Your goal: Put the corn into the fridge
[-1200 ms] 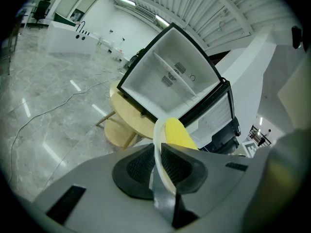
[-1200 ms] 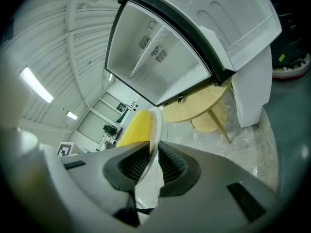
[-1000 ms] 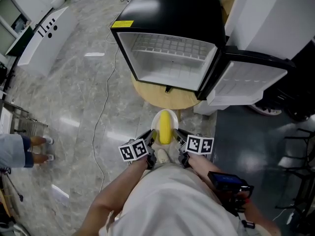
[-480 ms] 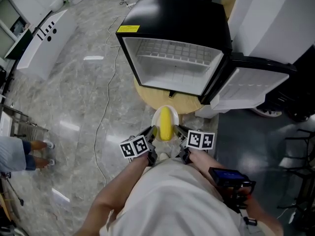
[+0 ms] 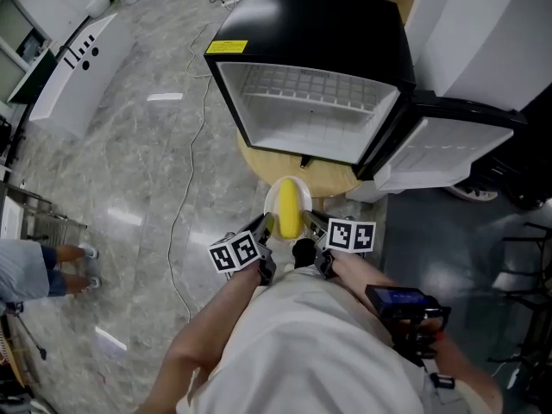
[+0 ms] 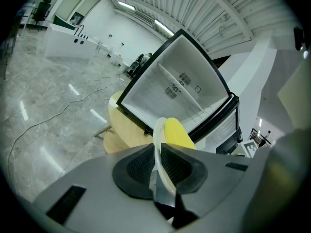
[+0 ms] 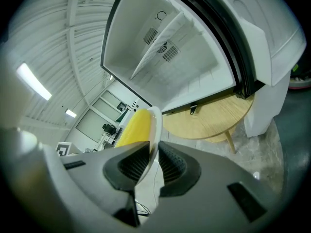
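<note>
Head view shows the corn (image 5: 289,212) lying on a white plate (image 5: 271,203) that you carry between both tools, just in front of your body, with the open fridge (image 5: 306,102) straight ahead of it. Your left gripper (image 5: 266,225) is clamped on the plate's left rim and your right gripper (image 5: 312,222) on its right rim. Left gripper view has the thin white rim (image 6: 156,144) pinched between the two dark pads, with the corn (image 6: 177,132) just to the inside. Right gripper view mirrors this, with the rim (image 7: 154,130) nipped between the pads and the corn (image 7: 133,127) on the inner side. So neither gripper touches the corn itself; it sits midway between them, and neither is nearer. Its long axis points away from you, end-on toward the fridge opening, so a straight push forward looks like what the next move calls for. The cavity faces you, with a shelf (image 5: 297,83) across its upper part and bare floor below. The door (image 5: 440,149) is swung out to your right and the round table (image 5: 285,169) pokes out under the fridge's front edge, so keep the plate level and above that lip as you go in, or the corn may roll.
</note>
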